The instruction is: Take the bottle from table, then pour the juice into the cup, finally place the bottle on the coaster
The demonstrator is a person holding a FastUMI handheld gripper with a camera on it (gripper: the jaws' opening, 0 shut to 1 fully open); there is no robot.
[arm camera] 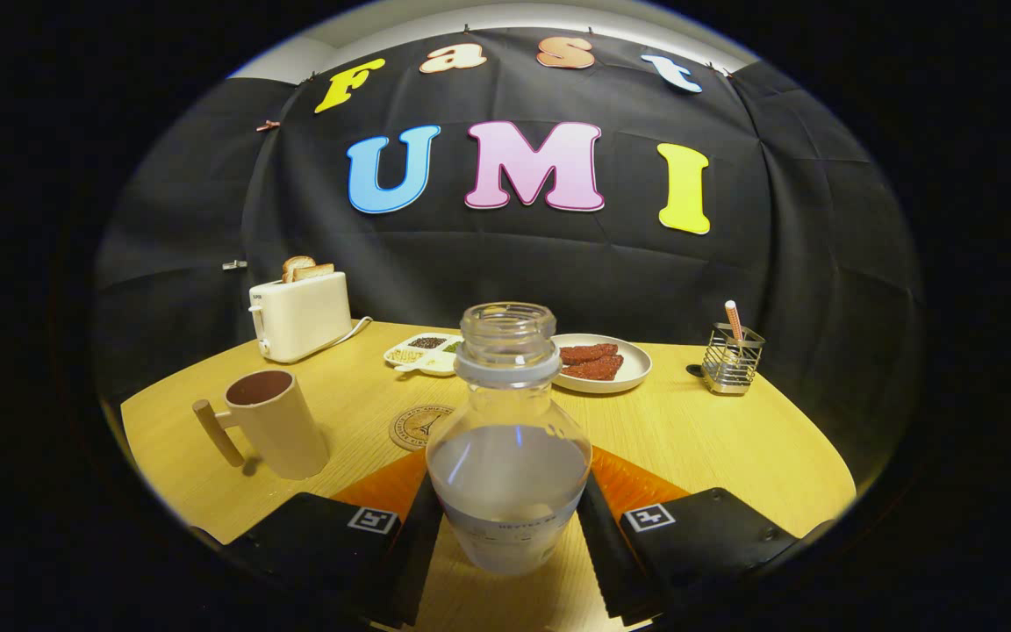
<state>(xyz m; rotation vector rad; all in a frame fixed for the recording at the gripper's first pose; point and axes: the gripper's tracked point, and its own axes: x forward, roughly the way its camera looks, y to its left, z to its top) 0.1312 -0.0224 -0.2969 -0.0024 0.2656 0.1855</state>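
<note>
1. The bottle (509,439) stands upright, uncapped, about half full of pale liquid, directly between the two fingers of the gripper (509,527).
2. Both fingers (418,535) press against the bottle's lower sides, so the tongs are pinching it around the base.
3. Whether the bottle's bottom touches the table (734,439) or hangs just above it cannot be told.
4. The coaster (418,427) lies flat just behind and left of the bottle, partly hidden by it.
5. The cup (276,423), tan with a wooden handle, stands further left of the bottle, apart from it.
6. Beyond the bottle sit a plate (602,362) of reddish slices, a divided dish (425,353), a toaster (299,314) and a wire holder (732,358).
</note>
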